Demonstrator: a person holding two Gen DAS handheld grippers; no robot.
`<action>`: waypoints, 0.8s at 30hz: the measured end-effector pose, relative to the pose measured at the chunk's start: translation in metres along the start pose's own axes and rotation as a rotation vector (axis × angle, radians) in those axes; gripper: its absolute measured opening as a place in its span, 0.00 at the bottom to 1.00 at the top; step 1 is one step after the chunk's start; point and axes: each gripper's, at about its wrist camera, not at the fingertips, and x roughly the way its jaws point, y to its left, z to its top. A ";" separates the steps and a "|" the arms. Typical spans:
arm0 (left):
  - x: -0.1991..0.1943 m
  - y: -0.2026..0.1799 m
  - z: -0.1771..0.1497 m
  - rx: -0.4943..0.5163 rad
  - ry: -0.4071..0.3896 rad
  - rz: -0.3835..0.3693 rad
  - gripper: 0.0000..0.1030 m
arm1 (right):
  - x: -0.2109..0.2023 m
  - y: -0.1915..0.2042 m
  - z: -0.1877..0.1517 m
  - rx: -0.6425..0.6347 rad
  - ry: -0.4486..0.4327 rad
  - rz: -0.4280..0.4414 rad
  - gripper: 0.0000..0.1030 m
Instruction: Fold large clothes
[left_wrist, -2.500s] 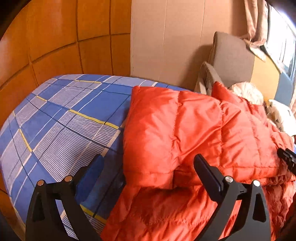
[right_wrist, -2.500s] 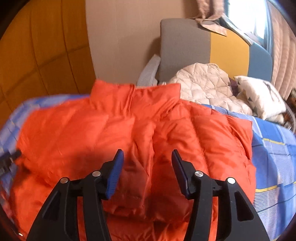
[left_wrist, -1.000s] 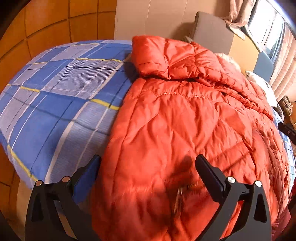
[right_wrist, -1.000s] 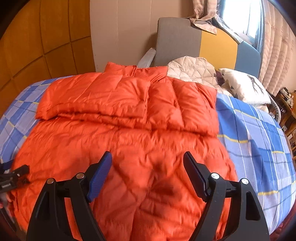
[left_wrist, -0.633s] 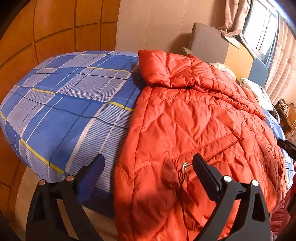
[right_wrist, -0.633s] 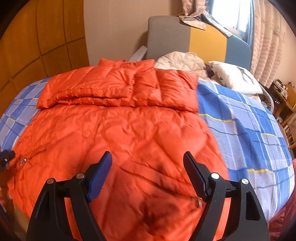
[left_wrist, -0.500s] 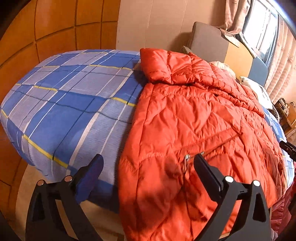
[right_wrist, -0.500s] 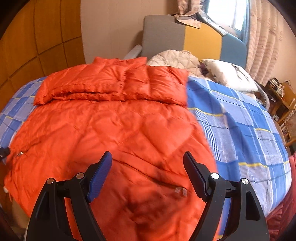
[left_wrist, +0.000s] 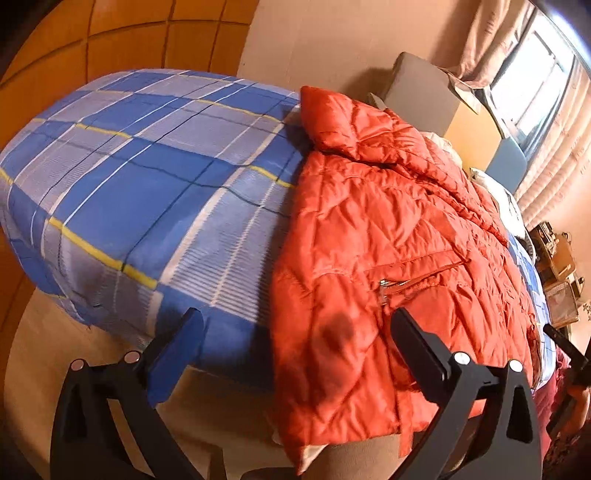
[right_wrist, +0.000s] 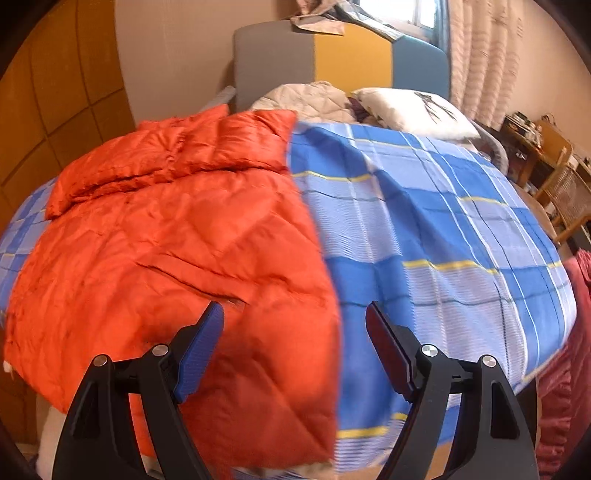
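Note:
An orange quilted down jacket (left_wrist: 388, 236) lies spread on a bed with a blue plaid sheet (left_wrist: 147, 177), sleeves folded across its top end. Its hem hangs over the near bed edge. My left gripper (left_wrist: 295, 339) is open above the jacket's left hem corner, just below the zipped pocket (left_wrist: 413, 282), with nothing between its fingers. In the right wrist view the jacket (right_wrist: 166, 240) fills the left half and the sheet (right_wrist: 443, 229) the right. My right gripper (right_wrist: 293, 343) stands open over the jacket's right hem edge, holding nothing.
A grey, yellow and blue headboard (right_wrist: 332, 62) stands at the far end, with a beige quilted garment (right_wrist: 306, 99) and a white pillow (right_wrist: 413, 110) below it. Wooden wall panels (left_wrist: 129, 40) run on the left. Wicker furniture (right_wrist: 561, 188) and dark red fabric (right_wrist: 569, 350) lie at the right.
Both grippers have drawn back from the jacket's folded top toward its hem at the near bed edge. The left shifted left, the right shifted right. Both stayed open.

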 end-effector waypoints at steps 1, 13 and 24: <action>0.001 0.002 -0.001 -0.001 0.009 -0.004 0.98 | 0.000 -0.006 -0.002 0.021 0.008 0.017 0.76; 0.016 -0.018 -0.017 0.099 0.124 -0.132 0.70 | 0.017 -0.036 -0.031 0.168 0.130 0.257 0.76; 0.027 -0.016 -0.027 0.086 0.186 -0.184 0.64 | 0.026 -0.042 -0.045 0.245 0.148 0.376 0.66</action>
